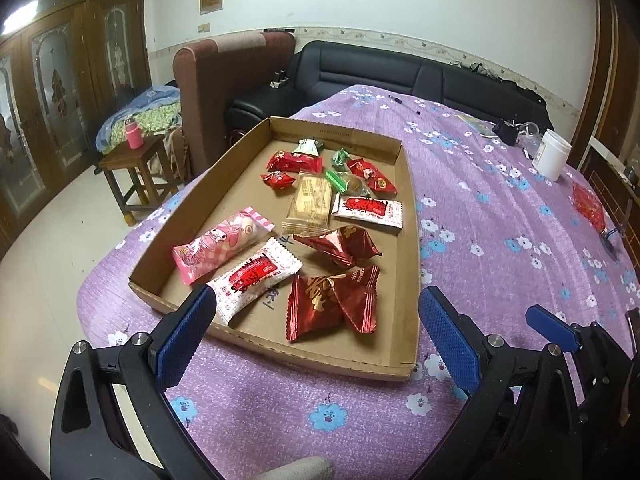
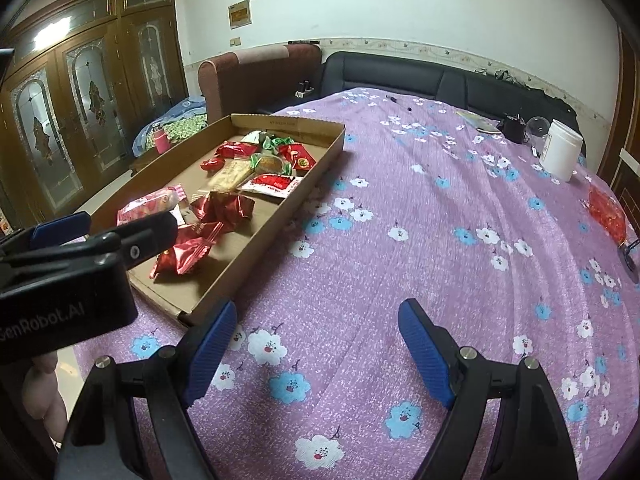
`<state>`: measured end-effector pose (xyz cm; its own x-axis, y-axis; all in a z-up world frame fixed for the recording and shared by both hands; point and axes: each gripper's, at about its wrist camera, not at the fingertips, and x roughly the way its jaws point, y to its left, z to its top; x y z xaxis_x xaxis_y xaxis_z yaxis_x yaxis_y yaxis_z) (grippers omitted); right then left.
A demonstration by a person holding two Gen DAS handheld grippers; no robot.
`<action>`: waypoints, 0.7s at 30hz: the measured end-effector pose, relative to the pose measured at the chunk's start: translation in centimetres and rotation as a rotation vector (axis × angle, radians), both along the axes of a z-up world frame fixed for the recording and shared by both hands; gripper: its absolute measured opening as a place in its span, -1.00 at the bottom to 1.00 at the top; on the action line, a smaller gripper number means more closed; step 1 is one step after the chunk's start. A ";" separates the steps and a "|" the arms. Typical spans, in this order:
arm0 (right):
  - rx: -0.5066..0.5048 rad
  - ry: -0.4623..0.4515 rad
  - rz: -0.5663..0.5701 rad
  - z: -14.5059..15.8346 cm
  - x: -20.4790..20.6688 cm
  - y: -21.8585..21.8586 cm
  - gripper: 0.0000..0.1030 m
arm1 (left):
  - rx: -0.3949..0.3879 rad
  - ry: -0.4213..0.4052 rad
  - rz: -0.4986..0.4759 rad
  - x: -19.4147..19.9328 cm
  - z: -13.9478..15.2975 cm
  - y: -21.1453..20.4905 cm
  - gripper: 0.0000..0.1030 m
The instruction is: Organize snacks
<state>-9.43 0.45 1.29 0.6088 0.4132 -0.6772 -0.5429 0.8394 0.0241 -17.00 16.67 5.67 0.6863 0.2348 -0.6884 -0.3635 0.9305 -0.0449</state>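
Note:
A shallow cardboard tray (image 1: 224, 184) lies on the purple flowered tablecloth (image 1: 500, 240) and holds several wrapped snacks. Among them are a pink pack (image 1: 222, 246), a white-and-red pack (image 1: 254, 280), two red foil packs (image 1: 332, 304), a beige biscuit pack (image 1: 310, 204) and small red and green candies (image 1: 346, 182). My left gripper (image 1: 318, 334) hangs open over the tray's near edge with nothing between its fingers. My right gripper (image 2: 318, 348) is open over bare cloth to the right of the tray (image 2: 272, 248). The left gripper (image 2: 128, 224) also shows in the right wrist view.
A white jar (image 1: 550, 154) and small dark items stand at the table's far right, and a red bag (image 1: 588, 204) lies at its right edge. A black sofa (image 1: 380, 68), a brown armchair (image 1: 224, 68) and a wooden stool (image 1: 136, 164) stand beyond the table.

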 end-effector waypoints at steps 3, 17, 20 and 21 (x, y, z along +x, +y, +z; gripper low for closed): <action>-0.013 0.002 0.004 -0.1 -0.1 0.2 0.65 | -0.003 0.004 -0.002 0.0 -0.1 0.0 0.98; -0.024 0.022 -0.003 -0.4 0.3 0.3 0.65 | -0.002 0.011 -0.015 0.2 -0.2 -0.2 0.98; -0.027 0.020 -0.001 -0.5 0.2 0.3 0.65 | -0.001 0.012 -0.016 0.1 -0.2 -0.3 0.98; -0.028 0.021 -0.001 -0.5 0.2 0.3 0.65 | -0.001 0.011 -0.016 0.1 -0.2 -0.3 0.98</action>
